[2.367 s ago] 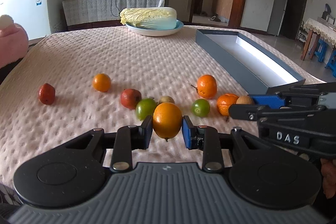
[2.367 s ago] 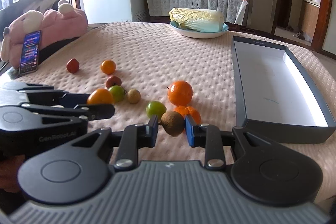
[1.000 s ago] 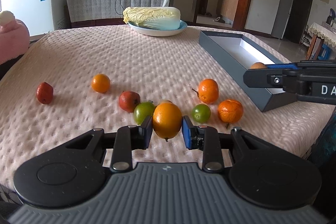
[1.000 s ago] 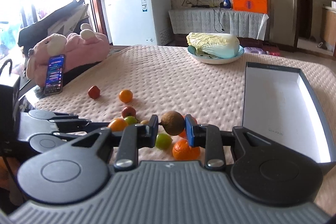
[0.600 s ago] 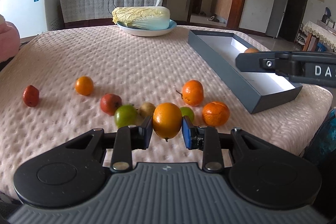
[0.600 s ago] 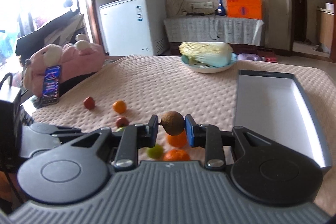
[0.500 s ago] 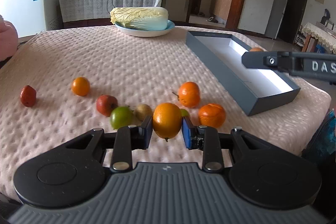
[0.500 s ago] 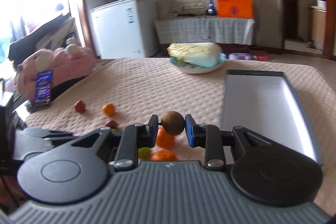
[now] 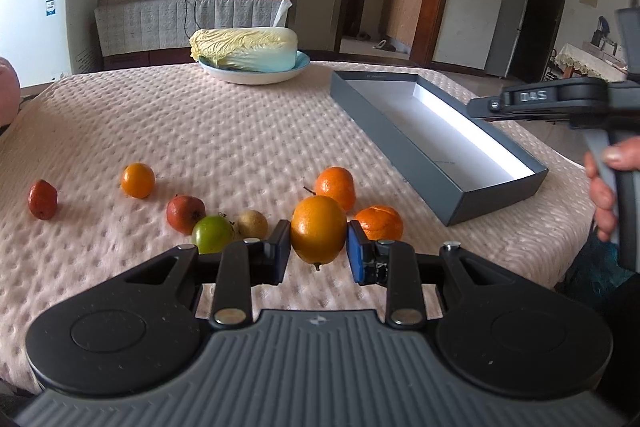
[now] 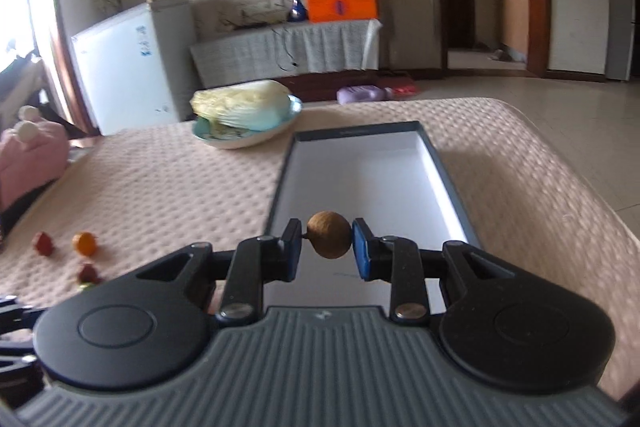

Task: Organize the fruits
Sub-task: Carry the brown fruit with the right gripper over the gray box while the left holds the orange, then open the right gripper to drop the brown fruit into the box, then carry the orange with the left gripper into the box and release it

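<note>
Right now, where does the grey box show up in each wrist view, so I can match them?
Left wrist view: the grey box lies right of centre on the bedspread, running away from the camera, empty, with the loose fruit to its left.
Right wrist view: the same box fills the centre, straight ahead beyond the brown fruit held in the right gripper.
Shared landmark: the cabbage on the blue plate, beyond the box's far left corner.

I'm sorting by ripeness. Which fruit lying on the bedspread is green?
The green fruit near the front, between the red fruit and the small tan one. The others lying there are orange, red or tan.
</note>
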The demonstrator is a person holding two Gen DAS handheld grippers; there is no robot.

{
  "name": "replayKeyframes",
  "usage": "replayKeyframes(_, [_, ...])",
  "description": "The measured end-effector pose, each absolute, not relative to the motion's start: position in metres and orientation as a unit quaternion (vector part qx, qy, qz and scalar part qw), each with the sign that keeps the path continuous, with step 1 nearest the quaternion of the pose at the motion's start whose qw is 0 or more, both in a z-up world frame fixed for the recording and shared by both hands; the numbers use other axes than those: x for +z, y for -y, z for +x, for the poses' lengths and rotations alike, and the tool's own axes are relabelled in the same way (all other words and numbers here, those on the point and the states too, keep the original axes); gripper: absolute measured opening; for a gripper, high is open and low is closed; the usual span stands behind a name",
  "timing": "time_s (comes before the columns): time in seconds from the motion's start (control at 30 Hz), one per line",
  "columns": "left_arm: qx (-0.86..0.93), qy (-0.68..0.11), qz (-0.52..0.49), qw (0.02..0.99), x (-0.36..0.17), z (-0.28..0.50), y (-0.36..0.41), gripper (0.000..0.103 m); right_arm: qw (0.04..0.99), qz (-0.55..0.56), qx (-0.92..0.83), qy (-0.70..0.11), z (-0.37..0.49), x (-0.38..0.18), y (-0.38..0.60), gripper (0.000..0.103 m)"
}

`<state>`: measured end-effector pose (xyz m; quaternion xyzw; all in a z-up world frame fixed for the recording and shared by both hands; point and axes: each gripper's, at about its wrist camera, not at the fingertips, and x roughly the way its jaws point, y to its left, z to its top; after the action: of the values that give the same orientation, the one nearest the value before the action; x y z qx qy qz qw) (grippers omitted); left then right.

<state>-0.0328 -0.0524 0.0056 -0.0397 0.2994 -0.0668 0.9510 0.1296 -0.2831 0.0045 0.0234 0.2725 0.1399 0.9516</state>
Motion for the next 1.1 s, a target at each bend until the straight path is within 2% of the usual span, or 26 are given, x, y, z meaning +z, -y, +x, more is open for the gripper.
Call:
replayKeyframes(0.5, [-0.071, -0.298, -0.031, 0.951, 0.006, -0.038, 0.052, 0.035, 0.940, 0.023, 0.078, -0.330, 0.153, -0.024, 0.291, 0.031])
replayKeyframes(0.77, [-0.070, -0.307, -0.013, 0.949, 0.001, -0.039, 0.056, 0.035, 0.942, 0.055, 0.045, -0.328, 0.156, -0.022, 0.305, 0.032])
replayKeyframes(0.87, [-0.066, -0.311, -0.007, 0.948, -0.002, -0.039, 0.058, 0.035, 0.945, 0.067, 0.045, -0.317, 0.152, -0.018, 0.310, 0.050])
replayKeyframes(1.1, [-0.042, -0.317, 0.001, 0.947, 0.001, -0.041, 0.062, 0.035, 0.944, 0.118, 0.041, -0.307, 0.143, -0.008, 0.331, 0.051])
